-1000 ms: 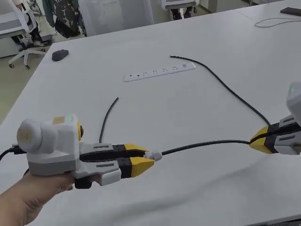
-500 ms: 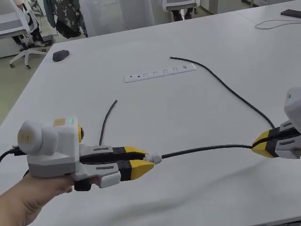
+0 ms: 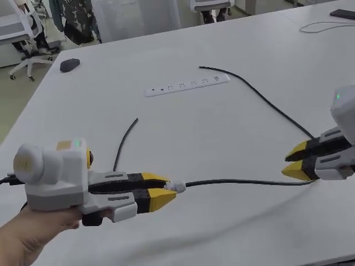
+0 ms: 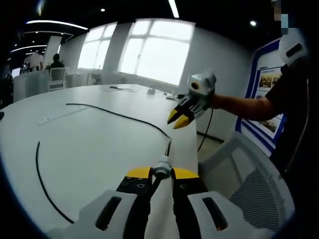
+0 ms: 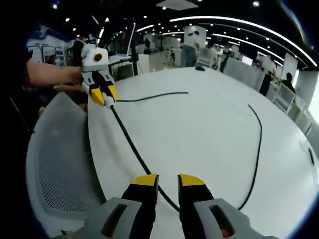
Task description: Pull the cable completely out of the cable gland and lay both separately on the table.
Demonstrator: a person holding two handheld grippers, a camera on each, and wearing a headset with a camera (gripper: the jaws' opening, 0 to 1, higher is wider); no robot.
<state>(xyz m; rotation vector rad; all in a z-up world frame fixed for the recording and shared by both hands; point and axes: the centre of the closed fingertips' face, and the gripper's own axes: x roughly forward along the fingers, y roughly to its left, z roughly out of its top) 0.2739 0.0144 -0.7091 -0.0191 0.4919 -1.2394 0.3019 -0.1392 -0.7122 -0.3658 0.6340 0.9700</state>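
1. Black cable (image 3: 244, 181) runs left-right over the bench (image 3: 211, 127), from the white cable gland (image 3: 179, 187) toward our right tool (image 3: 286, 165).
2. Our left tool (image 3: 170, 187) pinches the gland; the right tool's jaws are spread, holding nothing.
3. Right's nearer the free stretch, so we'd guess it grabs there and pulls along the cable's axis.
4. Right gripper view shows the cable passing between its spread jaws; from the head view we can't tell that.

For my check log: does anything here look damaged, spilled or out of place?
Nothing damaged or spilled. The cable is not yet out of the cable gland in the left gripper; the right gripper is open.
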